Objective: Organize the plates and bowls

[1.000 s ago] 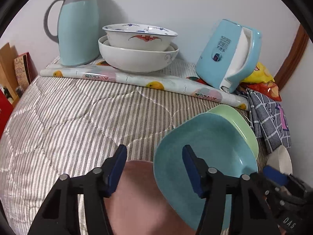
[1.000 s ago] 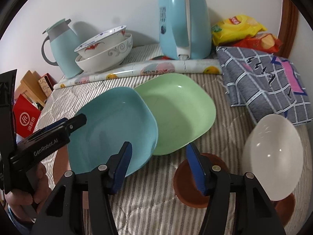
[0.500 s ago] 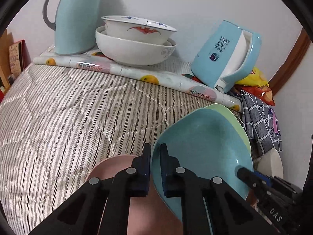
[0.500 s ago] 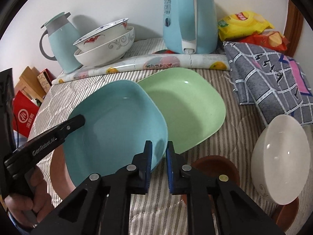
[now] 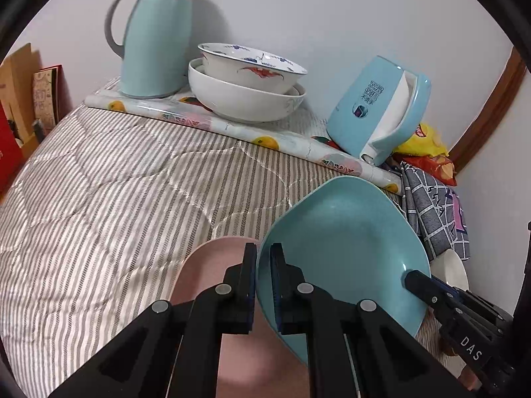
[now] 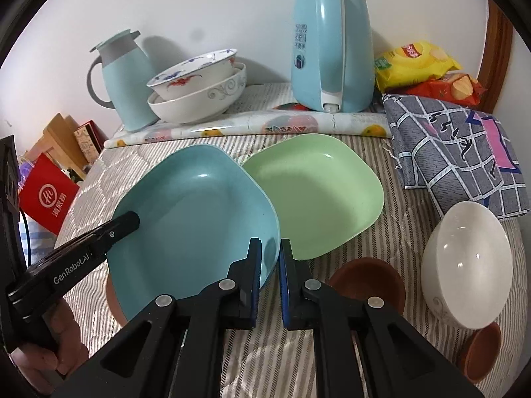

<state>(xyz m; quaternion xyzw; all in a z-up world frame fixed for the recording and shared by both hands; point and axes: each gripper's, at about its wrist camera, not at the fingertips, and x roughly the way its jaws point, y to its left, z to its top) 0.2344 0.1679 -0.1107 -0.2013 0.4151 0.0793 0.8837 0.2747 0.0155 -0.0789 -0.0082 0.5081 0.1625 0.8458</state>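
Fingers of both grippers pinch the blue plate by opposite rims. The left gripper clamps its left edge, and the right gripper clamps its near right edge; the right one's jaws have just been closing, with the rim between them. The plate sits tilted, partly over a pink plate on the striped quilt. Its far edge overlaps the green plate, which lies flat just behind. To the right stand a brown bowl and a white bowl tipped on another small brown one. Farther back lie a checked cloth and a rolled floral mat. Against the wall two stacked bowls sit between a teal jug and a blue kettle, with snack bags at the right.
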